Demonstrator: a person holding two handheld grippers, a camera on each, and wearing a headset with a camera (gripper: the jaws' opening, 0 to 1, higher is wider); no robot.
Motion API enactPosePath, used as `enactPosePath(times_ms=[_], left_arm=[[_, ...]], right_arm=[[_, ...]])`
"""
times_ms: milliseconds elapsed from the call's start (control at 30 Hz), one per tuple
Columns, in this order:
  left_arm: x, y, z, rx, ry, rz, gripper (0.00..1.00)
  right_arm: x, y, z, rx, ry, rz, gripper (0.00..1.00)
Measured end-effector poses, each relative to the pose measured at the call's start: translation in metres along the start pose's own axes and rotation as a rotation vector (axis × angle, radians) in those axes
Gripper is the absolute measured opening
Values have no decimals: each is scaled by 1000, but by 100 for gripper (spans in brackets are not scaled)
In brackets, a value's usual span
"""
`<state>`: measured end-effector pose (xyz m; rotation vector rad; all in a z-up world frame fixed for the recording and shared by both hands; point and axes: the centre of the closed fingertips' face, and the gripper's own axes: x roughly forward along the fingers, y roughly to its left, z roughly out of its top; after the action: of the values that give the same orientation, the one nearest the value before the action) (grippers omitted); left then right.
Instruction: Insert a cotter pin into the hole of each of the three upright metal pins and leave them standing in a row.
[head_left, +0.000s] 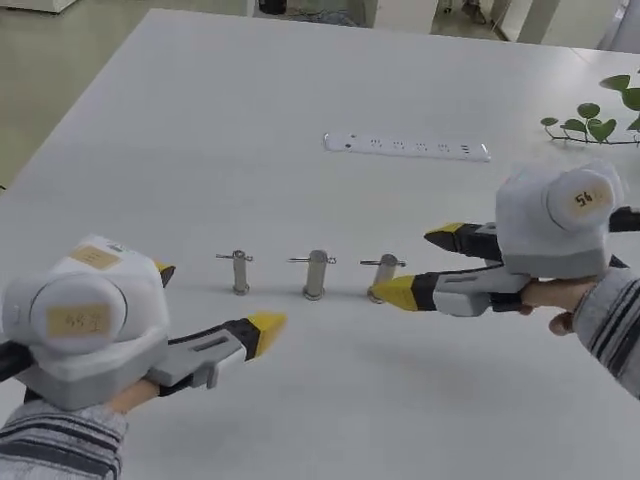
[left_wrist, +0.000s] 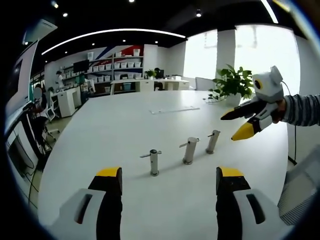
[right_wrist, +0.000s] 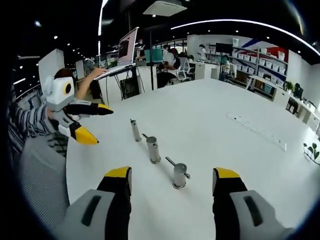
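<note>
1. We count three short upright cylinders of grey metal: the left pin (head_left: 240, 274), the middle pin (head_left: 315, 277) and the right pin (head_left: 385, 276). They stand in a level row across the middle of the head view, apart from one another, on the bare white table (head_left: 300, 90).
2. We count three thin silver wire cotter pins (head_left: 234, 257) (head_left: 310, 260) (head_left: 381, 263). One passes crosswise through the hole near the top of each metal pin, and its ends stick out on both sides.
3. We count two white hand-held grippers with black jaws and yellow tips.
4. The left gripper (head_left: 215, 298) sits in the lower left of the head view. Its jaws are spread wide with nothing between them. In the left gripper view the row of pins stands beyond the tips, well apart from them.
5. The right gripper (head_left: 418, 265) sits at the right of the head view. It is also spread wide and grips nothing. Its lower yellow tip appears just beside the foot of the right pin there, but the left gripper view shows it off to the side of the row and clear of the pin.
6. One long white power strip (head_left: 405, 146) lies flat in the upper middle of the head view, well behind the row.
7. One green leafy plant (head_left: 595, 122) reaches in at the upper right edge.
</note>
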<state>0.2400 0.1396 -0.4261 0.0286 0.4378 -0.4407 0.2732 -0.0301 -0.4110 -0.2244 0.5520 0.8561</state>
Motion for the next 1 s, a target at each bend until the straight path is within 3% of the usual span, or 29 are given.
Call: enactPosePath(times_ms=[67, 200, 300, 400, 533, 867, 1000], left_arm=[[-1, 2, 3, -2, -7, 8, 77], [-2, 4, 6, -5, -16, 13, 78], [-3, 5, 9, -11, -24, 20, 79], [-4, 5, 10, -17, -29, 27, 80], [-6, 4, 15, -21, -47, 32, 81], [-12, 8, 16, -27, -56, 52, 83], [-16, 7, 16, -36, -58, 58, 83]], right_arm=[[-4, 1, -1, 46, -25, -25, 65], [-9, 7, -9, 57, -33, -49, 67], [-12, 10, -8, 117, -80, -73, 67], [-15, 10, -13, 128, -82, -113, 68], [-21, 8, -9, 186, -144, -163, 68], [-29, 10, -21, 219, -142, -225, 71], [-32, 15, -25, 245, -151, -226, 72]])
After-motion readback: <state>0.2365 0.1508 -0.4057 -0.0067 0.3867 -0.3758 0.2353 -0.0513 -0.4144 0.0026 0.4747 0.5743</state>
